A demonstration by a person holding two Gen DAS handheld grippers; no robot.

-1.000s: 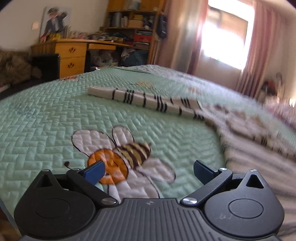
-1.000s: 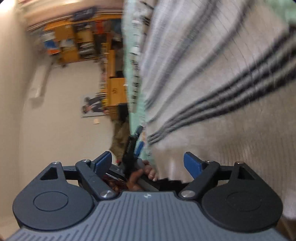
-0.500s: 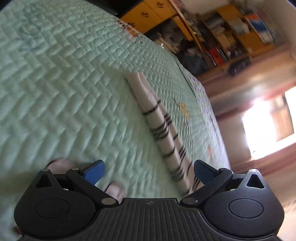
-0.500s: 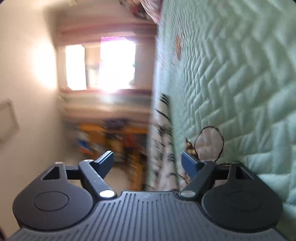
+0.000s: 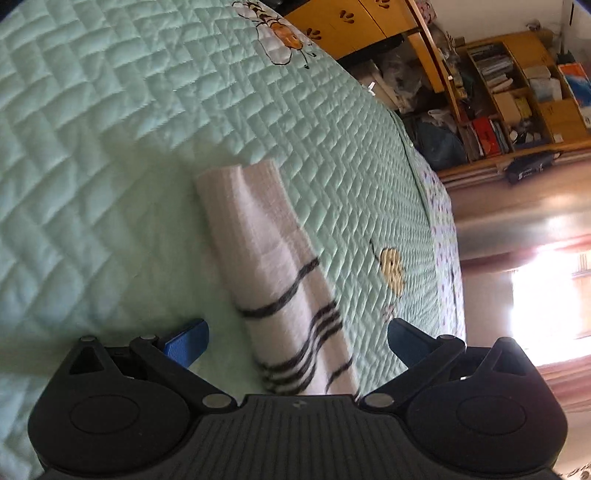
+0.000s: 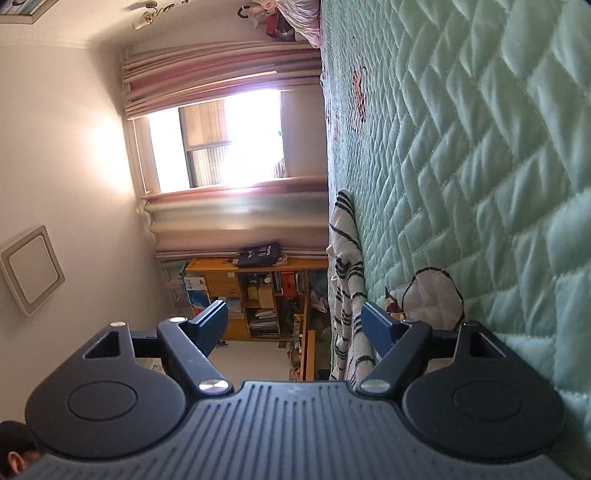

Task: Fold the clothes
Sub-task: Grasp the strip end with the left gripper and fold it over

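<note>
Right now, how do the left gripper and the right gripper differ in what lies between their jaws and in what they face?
The left gripper has the folded striped garment running between its blue pads; the right gripper has the garment only beside one pad.
The left gripper faces the green quilt; the right gripper faces the window and bookshelf.
Both stand open, gripping nothing.

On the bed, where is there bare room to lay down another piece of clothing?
The green quilt is bare on the side of the striped garment away from the bookshelf, up to the bee patch. A narrower bare strip runs between the garment and the bed's far edge. The garment itself fills the middle.
</note>
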